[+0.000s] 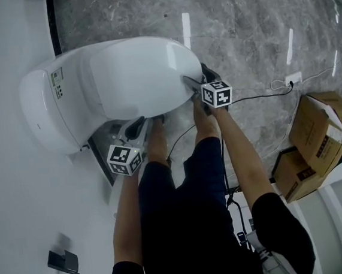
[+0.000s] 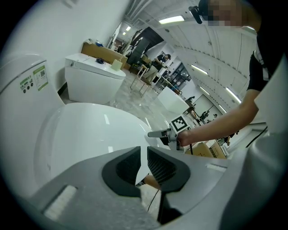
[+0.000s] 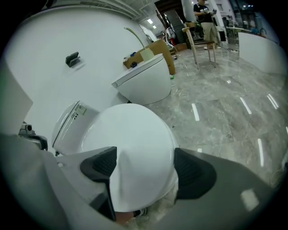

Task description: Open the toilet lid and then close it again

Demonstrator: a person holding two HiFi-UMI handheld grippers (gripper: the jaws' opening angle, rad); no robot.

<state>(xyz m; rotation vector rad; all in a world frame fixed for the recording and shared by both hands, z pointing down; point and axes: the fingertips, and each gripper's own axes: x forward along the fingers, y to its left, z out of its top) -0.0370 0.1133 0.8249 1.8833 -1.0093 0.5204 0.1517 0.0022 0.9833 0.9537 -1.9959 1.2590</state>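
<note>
Toilet lid [image 3: 130,143] lies down flat over the bowl. Going by this alone, I judge it either not yet raised or already lowered; I cannot tell which.

Right gripper [image 3: 145,167]: released, jaws spread wide. The lid's rounded front sits directly ahead of it and fills the gap between the two pads. Neither pad presses on it, so nothing is held.

Left gripper [image 2: 143,164]: clenched, pads nearly together, nothing between them. The lid's side curve rises just ahead of it and to its left. The right gripper shows beyond it, at the lid's front rim.

The toilet body [image 1: 45,109] with its sticker stands on the far side of the lid from both claws. A cable [image 1: 257,97] runs off behind the right gripper toward a wall socket [image 1: 293,79]. Cardboard boxes [image 1: 321,126] lie well off to its right.

Risks, as I judge them:
- The lid is glossy and domed, so pads closing on the curve rather than under the rim would likely skate off.
- A loose hold partway up would let the lid drop and slam.
- The clenched left claw sits close to the lid's side, and a careless swing could knock the shell.
- The trailing cable near the person's legs could snag and jerk the right gripper mid-lift.
</note>
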